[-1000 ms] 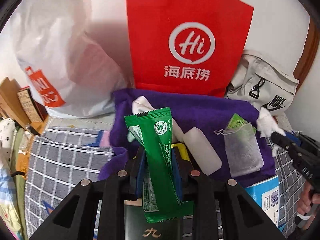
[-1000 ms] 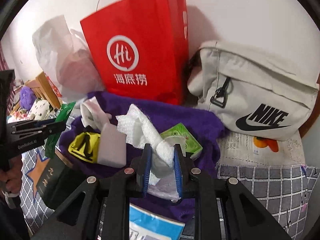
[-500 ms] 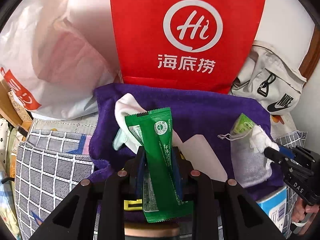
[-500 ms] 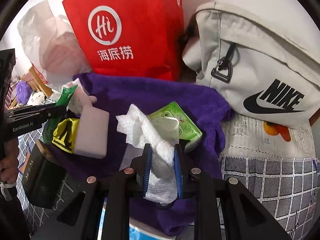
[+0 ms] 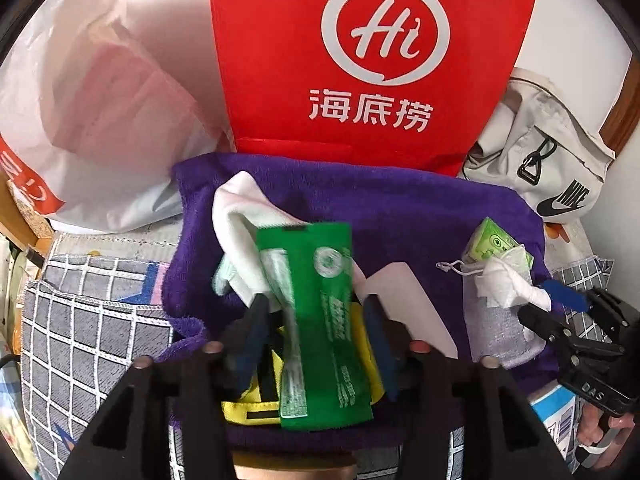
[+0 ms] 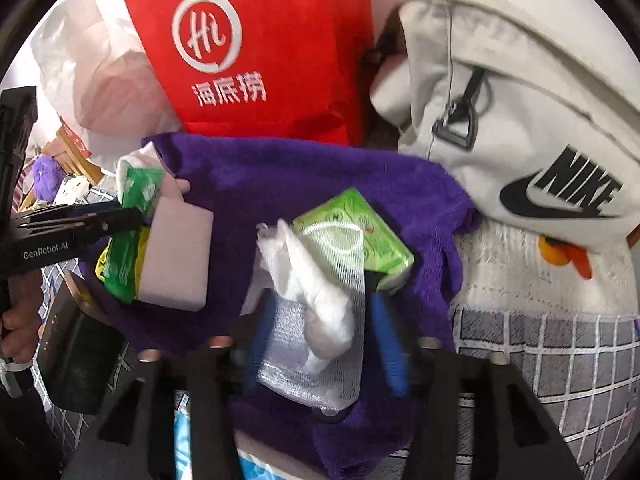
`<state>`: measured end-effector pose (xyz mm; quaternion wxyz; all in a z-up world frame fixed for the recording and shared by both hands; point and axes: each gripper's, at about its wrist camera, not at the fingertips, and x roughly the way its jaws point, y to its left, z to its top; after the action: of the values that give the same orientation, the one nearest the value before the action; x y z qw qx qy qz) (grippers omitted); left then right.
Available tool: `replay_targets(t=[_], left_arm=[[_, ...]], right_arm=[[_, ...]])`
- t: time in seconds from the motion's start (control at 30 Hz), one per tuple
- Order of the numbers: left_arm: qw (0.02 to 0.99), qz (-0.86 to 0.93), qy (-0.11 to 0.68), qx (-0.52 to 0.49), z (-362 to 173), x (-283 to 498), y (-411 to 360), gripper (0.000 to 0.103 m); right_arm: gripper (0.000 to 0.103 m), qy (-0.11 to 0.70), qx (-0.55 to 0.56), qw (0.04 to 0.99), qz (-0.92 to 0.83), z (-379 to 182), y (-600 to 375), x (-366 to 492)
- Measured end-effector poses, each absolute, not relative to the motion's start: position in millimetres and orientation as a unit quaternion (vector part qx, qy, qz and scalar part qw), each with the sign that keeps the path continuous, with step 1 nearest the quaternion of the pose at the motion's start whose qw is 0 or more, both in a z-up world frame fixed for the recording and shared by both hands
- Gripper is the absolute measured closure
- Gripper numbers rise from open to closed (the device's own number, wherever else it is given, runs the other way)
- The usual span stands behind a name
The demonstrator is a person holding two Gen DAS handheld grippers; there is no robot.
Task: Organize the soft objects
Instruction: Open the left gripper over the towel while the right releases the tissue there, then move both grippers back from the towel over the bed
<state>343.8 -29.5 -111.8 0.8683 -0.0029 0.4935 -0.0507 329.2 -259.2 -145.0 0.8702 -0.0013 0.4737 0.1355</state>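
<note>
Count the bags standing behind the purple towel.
3: a white plastic bag at left, a red paper bag in the middle, a grey Nike bag at right. Others may be hidden behind.

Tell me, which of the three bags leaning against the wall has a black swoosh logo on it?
The pale grey Nike bag, farthest right. The red paper bag bears a white circular Hi logo, and the white plastic bag shows only an orange patch.
</note>
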Motion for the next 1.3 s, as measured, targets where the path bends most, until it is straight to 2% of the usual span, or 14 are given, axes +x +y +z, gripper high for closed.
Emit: replay_targets(t=[0.3,0.7,0.93,1.13,1.23,1.3], left_arm=[[0.880,-0.047,0.473,-0.012,-81,317,-19,0.051],[0.896,-0.062,0.439,-0.013,-36,246,-23,0.051],[0.900,-0.052,0.433,-0.016,-29,201,-14,0.048],[0.898,-0.043,0.438,-0.024,-42,163,-4,0.048],[0.897,-0.040,0.440,-0.024,-47,148,0,0.048],[0.896,-0.039,0.441,-0.026,-51,138,2,0.048]], right_arm=[[0.037,0.454,0.005,0.882,0.128,-111,-253,310],[0.037,0.427,0.009,0.895,0.127,-66,-249,241],[0.037,0.421,0.023,0.896,0.138,-59,-250,183],[0.037,0.435,0.016,0.886,0.159,-75,-246,135],[0.041,0.436,0.016,0.884,0.168,-82,-246,113],[0.051,0.438,0.017,0.882,0.173,-88,-248,100]])
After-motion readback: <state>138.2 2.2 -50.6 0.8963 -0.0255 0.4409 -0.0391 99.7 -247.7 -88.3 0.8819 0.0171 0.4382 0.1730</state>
